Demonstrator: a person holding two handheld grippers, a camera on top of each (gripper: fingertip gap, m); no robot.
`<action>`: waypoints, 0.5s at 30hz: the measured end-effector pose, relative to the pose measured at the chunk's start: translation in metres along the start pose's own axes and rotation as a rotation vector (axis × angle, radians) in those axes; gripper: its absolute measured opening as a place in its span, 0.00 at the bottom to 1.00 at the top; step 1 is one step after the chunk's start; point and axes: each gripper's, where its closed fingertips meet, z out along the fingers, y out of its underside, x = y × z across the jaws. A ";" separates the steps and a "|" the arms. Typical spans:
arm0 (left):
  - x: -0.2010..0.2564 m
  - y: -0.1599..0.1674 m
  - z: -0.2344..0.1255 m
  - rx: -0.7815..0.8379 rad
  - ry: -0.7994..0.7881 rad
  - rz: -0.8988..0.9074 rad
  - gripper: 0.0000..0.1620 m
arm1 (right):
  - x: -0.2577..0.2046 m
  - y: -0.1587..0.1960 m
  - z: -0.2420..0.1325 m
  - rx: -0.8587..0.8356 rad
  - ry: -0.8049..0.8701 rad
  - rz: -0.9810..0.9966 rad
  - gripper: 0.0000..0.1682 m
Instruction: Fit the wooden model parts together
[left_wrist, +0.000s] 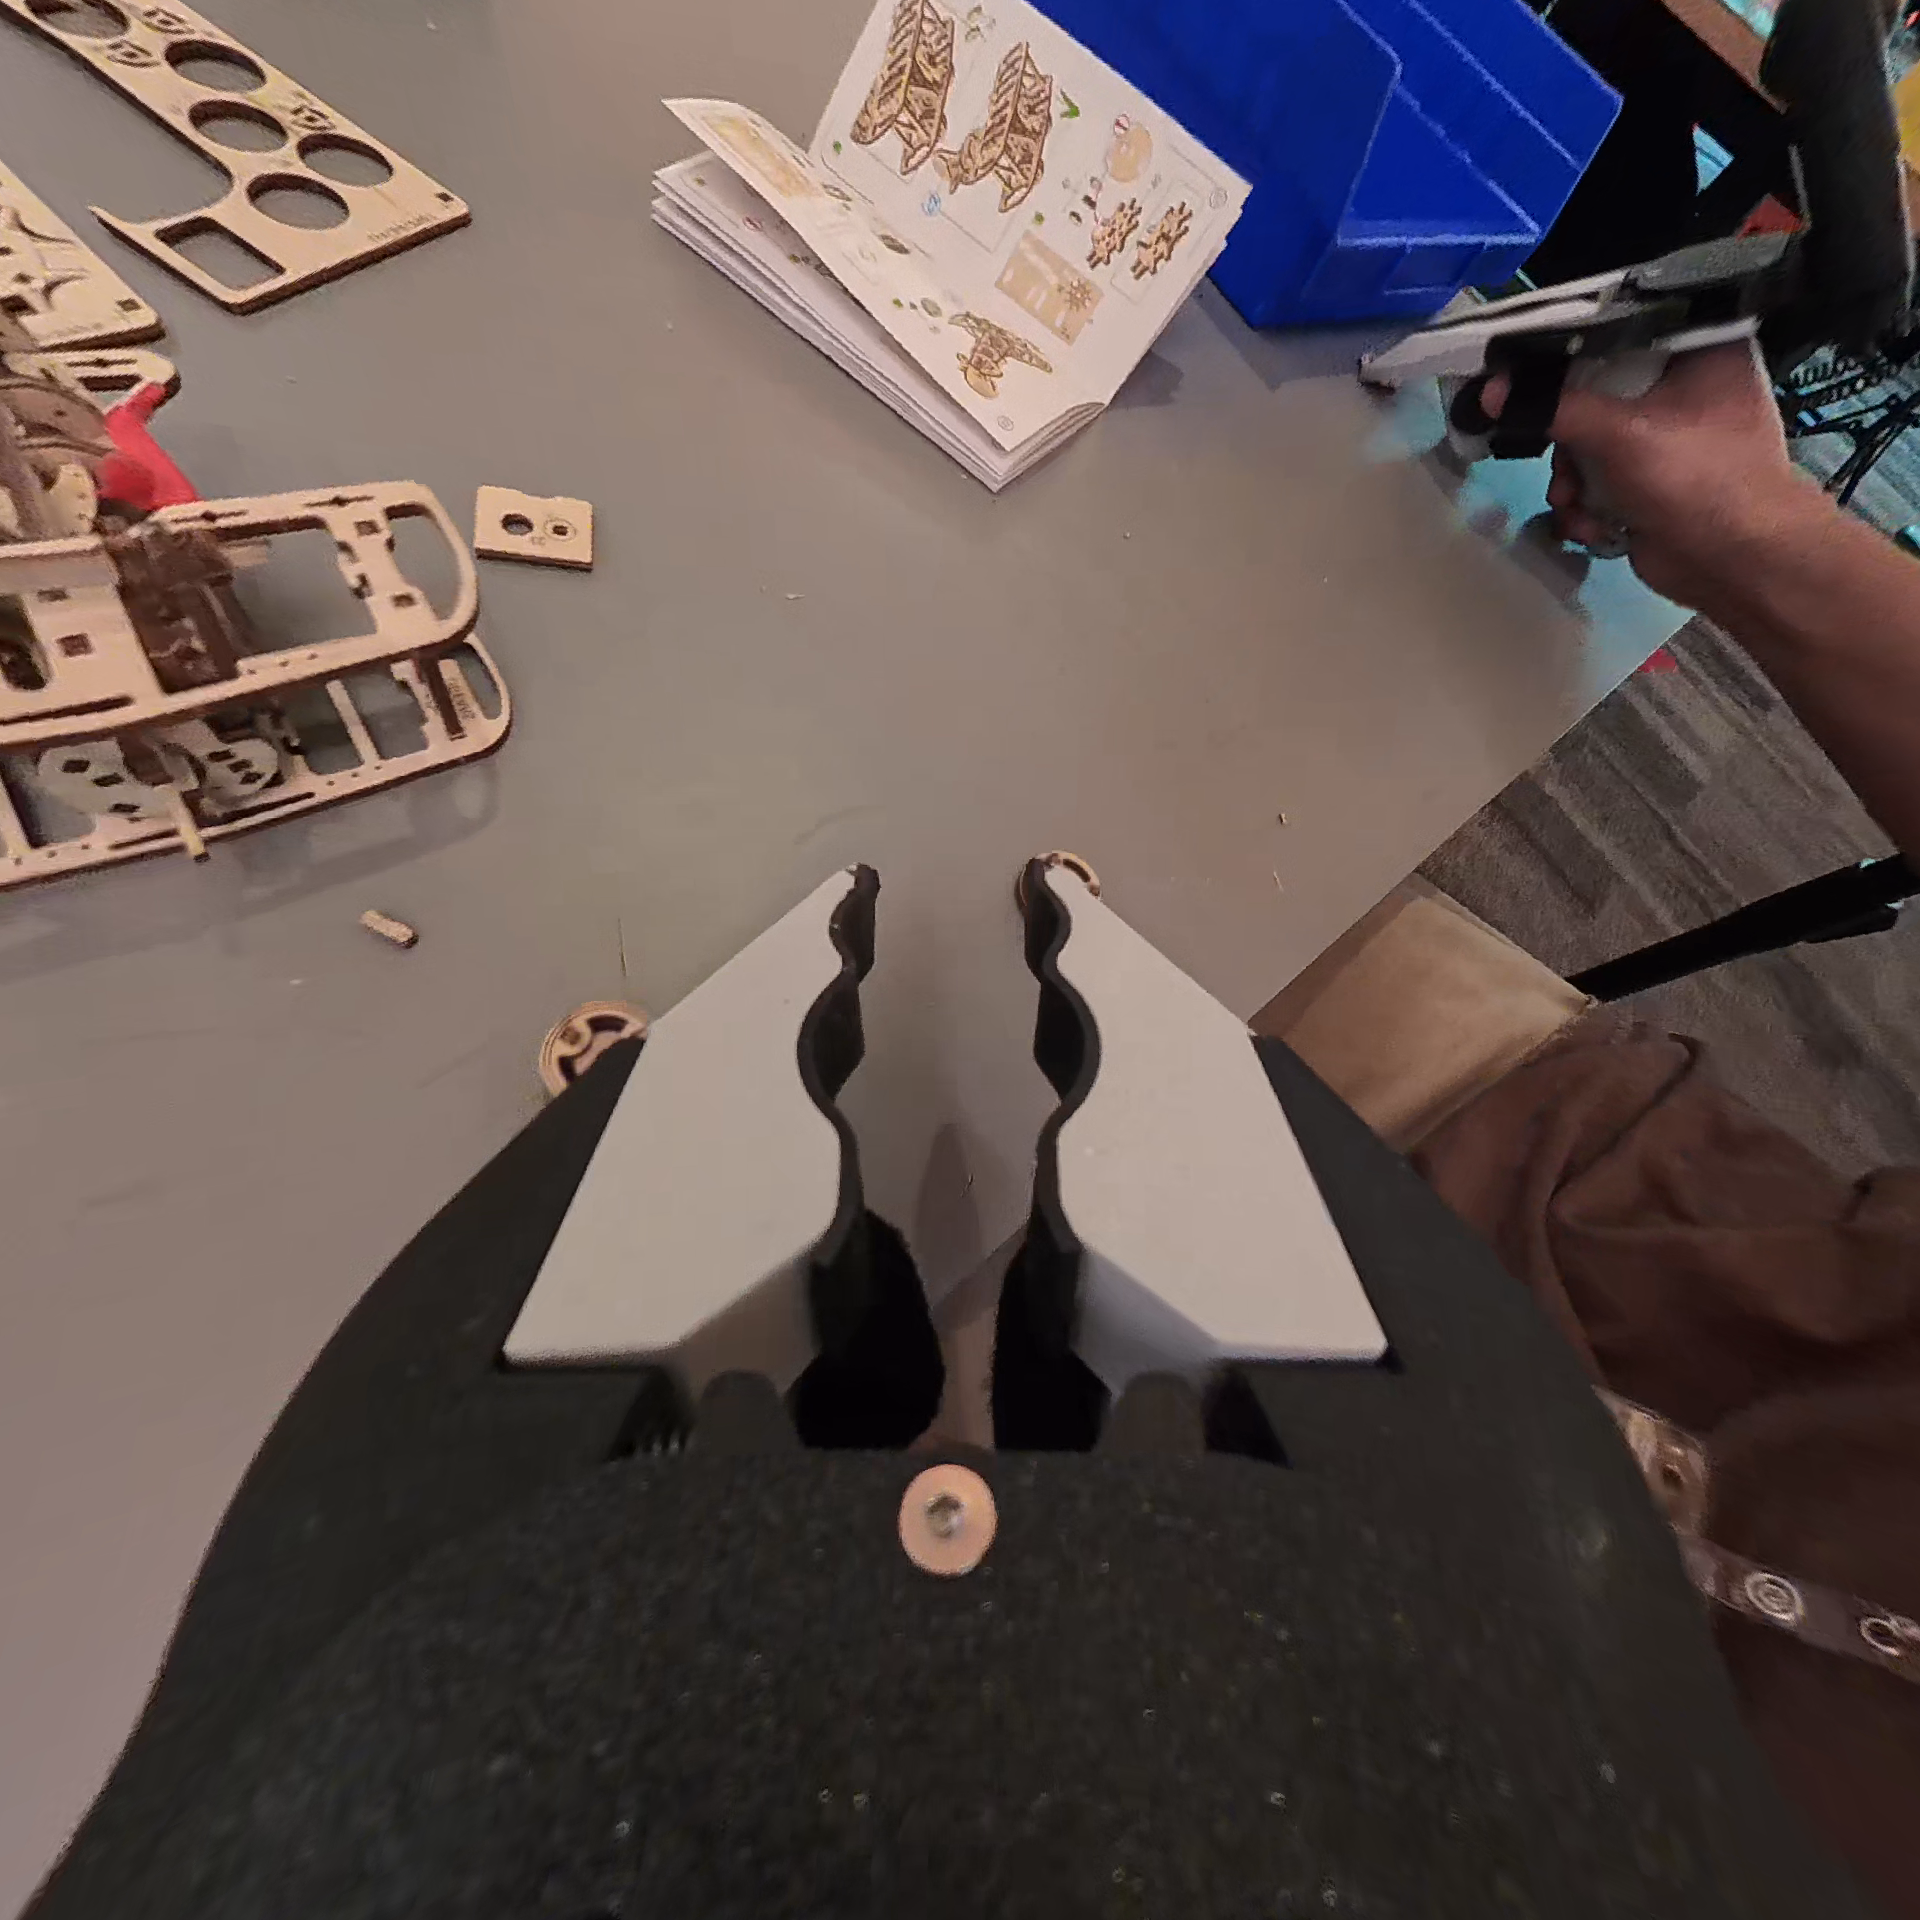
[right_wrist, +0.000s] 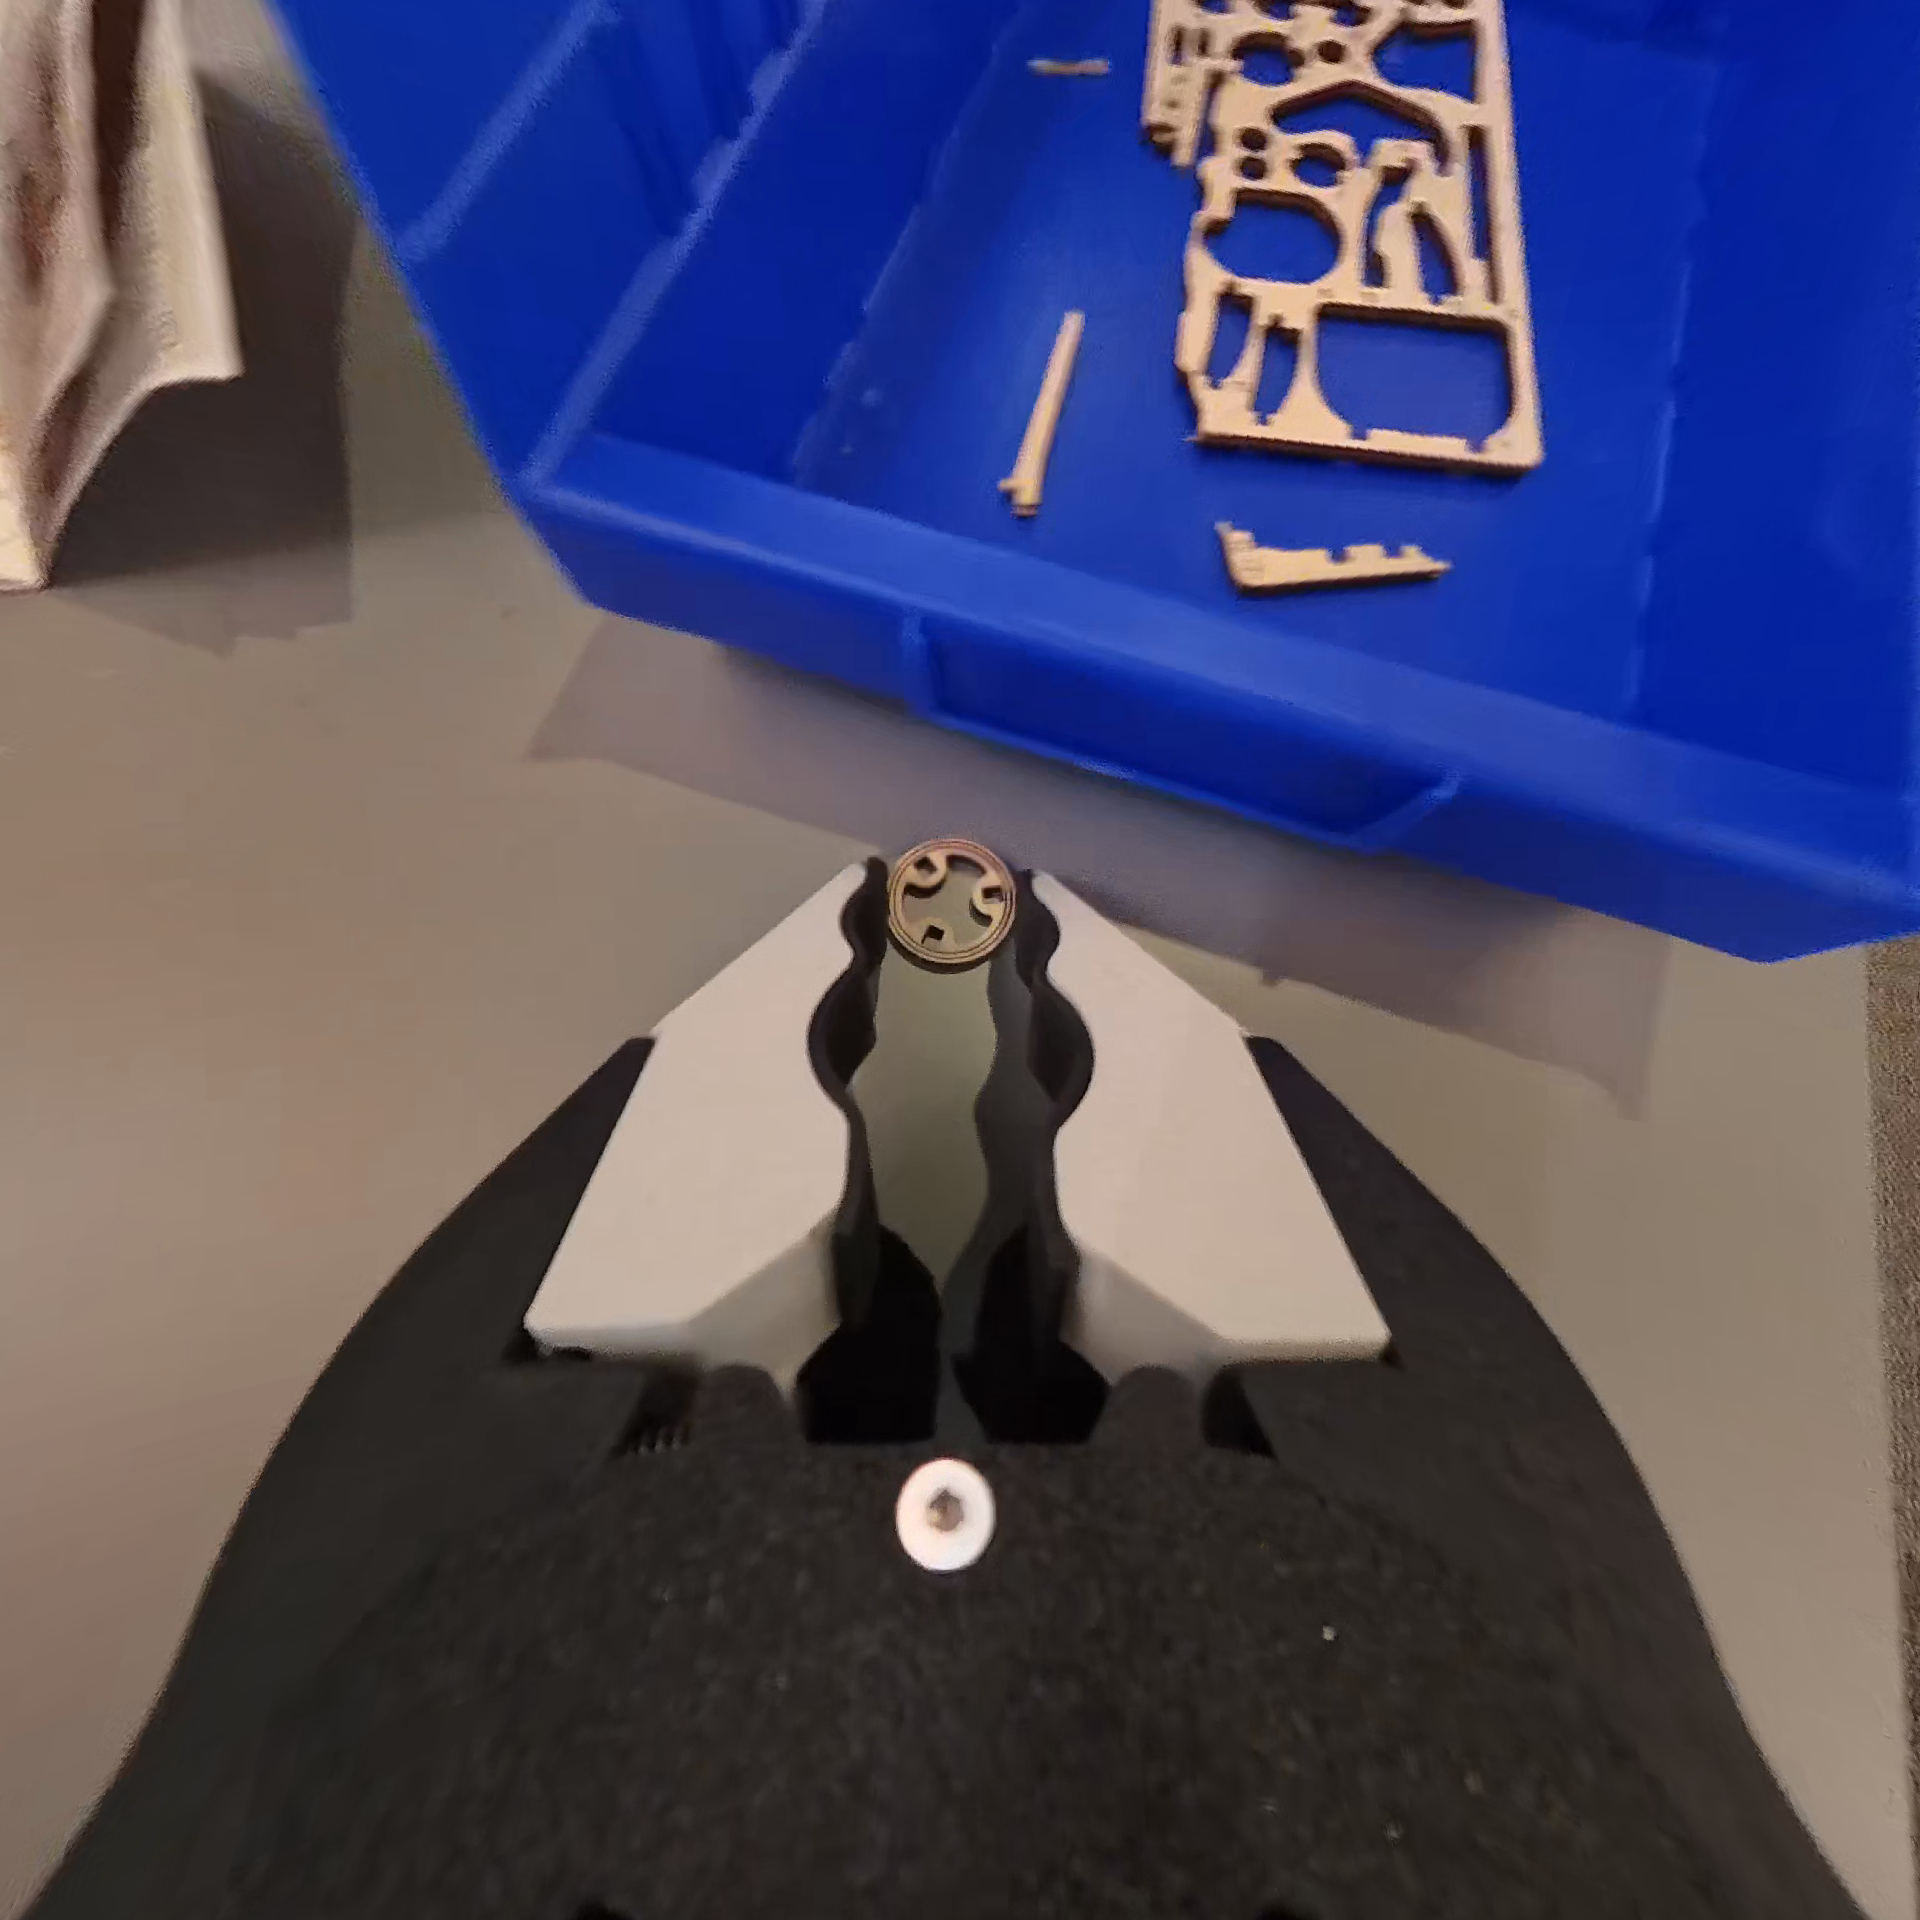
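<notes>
My right gripper (right_wrist: 951, 899) is shut on a small round wooden wheel piece (right_wrist: 950, 914), held at the fingertips above the grey table just short of a blue bin (right_wrist: 1143, 675). My left gripper (left_wrist: 951, 883) is open and empty, low over the table. A round wooden piece (left_wrist: 1070, 868) lies partly hidden behind its right fingertip, and another round piece (left_wrist: 582, 1039) lies beside its left finger. A partly built wooden model (left_wrist: 187, 623) with punched sheets sits at the left. The right gripper also shows far right in the left wrist view (left_wrist: 1382, 364), in a hand.
An open instruction booklet (left_wrist: 987, 239) lies at the back of the table, next to the blue bins (left_wrist: 1382, 156). The bin holds a punched wooden sheet (right_wrist: 1351, 229) and loose sticks (right_wrist: 1049, 416). A small square piece (left_wrist: 535, 528) lies nearby. The table edge (left_wrist: 1455, 831) runs at the right.
</notes>
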 end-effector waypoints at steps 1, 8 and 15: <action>-0.001 0.001 -0.003 0.004 0.004 -0.015 0.16 | -0.012 0.000 -0.002 0.001 -0.036 -0.026 0.14; -0.017 0.012 -0.017 -0.019 -0.045 -0.024 0.16 | -0.267 -0.025 -0.058 0.100 -0.547 -0.354 0.14; -0.002 0.022 -0.009 -0.065 0.051 -0.037 0.16 | -0.395 0.003 -0.058 0.067 -0.818 -0.705 0.14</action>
